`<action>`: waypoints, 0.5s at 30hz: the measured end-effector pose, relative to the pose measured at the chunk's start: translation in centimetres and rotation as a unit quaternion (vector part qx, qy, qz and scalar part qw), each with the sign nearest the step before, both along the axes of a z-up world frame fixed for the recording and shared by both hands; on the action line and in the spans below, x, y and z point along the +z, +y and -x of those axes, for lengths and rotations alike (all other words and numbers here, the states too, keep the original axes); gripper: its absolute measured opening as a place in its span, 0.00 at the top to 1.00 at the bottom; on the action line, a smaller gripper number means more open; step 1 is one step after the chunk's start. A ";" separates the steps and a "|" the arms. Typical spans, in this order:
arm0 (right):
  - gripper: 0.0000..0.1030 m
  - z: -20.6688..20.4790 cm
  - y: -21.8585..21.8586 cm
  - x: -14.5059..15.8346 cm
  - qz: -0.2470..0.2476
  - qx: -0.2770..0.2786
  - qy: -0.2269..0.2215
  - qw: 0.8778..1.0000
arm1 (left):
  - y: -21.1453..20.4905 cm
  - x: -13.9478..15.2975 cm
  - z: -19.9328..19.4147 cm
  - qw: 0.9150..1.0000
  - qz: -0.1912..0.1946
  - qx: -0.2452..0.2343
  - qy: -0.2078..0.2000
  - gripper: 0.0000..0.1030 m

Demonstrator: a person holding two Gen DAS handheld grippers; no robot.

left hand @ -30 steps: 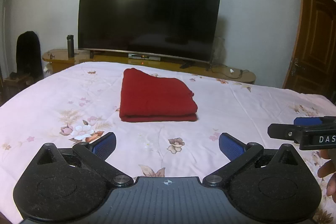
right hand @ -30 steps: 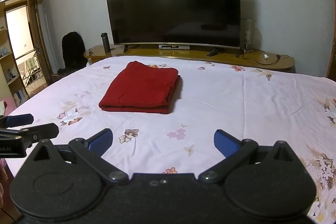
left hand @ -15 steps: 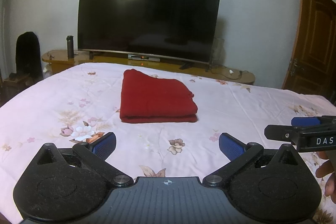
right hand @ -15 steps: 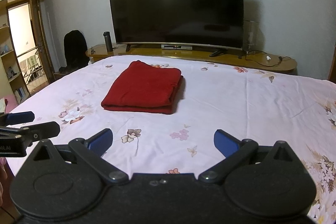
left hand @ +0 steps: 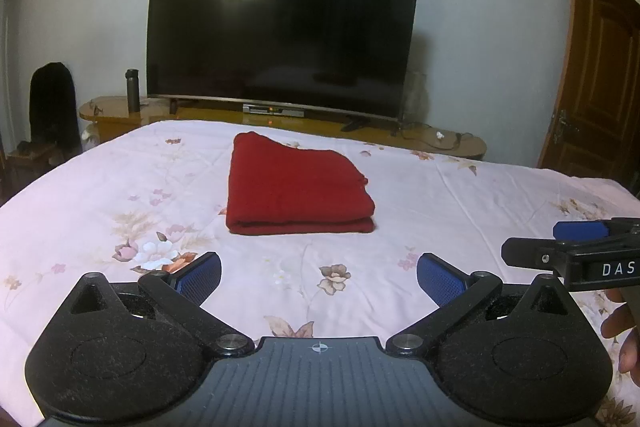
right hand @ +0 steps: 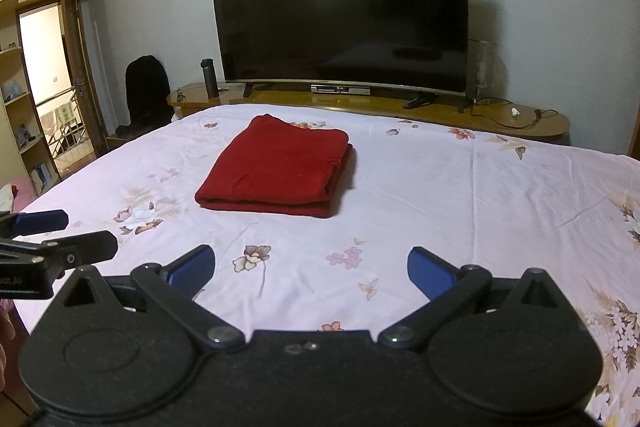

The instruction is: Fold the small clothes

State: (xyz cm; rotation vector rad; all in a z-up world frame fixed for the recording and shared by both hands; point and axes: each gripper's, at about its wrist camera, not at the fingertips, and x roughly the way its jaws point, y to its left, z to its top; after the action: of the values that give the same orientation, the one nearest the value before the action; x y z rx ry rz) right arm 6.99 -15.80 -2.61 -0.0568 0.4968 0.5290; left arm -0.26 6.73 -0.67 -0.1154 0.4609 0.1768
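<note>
We count one red garment (left hand: 294, 187), folded into a flat rectangle with its layered edge toward us, lying on the bed (left hand: 460, 195) toward the far middle of the pink floral sheet. Nothing touches it.

We hold two grippers, both low over the near edge of the bed and well apart from the garment. The left gripper (left hand: 319, 277) has its two blue-padded fingers (left hand: 198, 277) spread wide with only sheet between them. The right gripper (right hand: 311, 273) likewise shows two blue fingers (right hand: 430, 277) spread wide and holding nothing. Each gripper appears at the margin of the other's view, so they sit side by side.

Beyond the bed we record one dark television (right hand: 340, 23), switched off, standing on one long wooden surface (right hand: 520, 121); one dark bottle (right hand: 209, 78) upright at its left end; one black chair (right hand: 146, 93) beside it; one brown door (left hand: 596, 87) on the right.
</note>
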 end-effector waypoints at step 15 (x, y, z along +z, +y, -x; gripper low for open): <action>0.01 0.0 -0.7 0.3 -0.007 0.005 -0.010 1.000 | -0.5 0.4 0.4 1.000 -0.010 0.013 -0.023 0.00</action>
State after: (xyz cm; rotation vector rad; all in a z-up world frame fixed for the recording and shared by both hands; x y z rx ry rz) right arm 7.00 -16.52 -2.32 -0.0517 0.4727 0.5419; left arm -0.65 6.21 -0.27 -0.1064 0.4121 0.2031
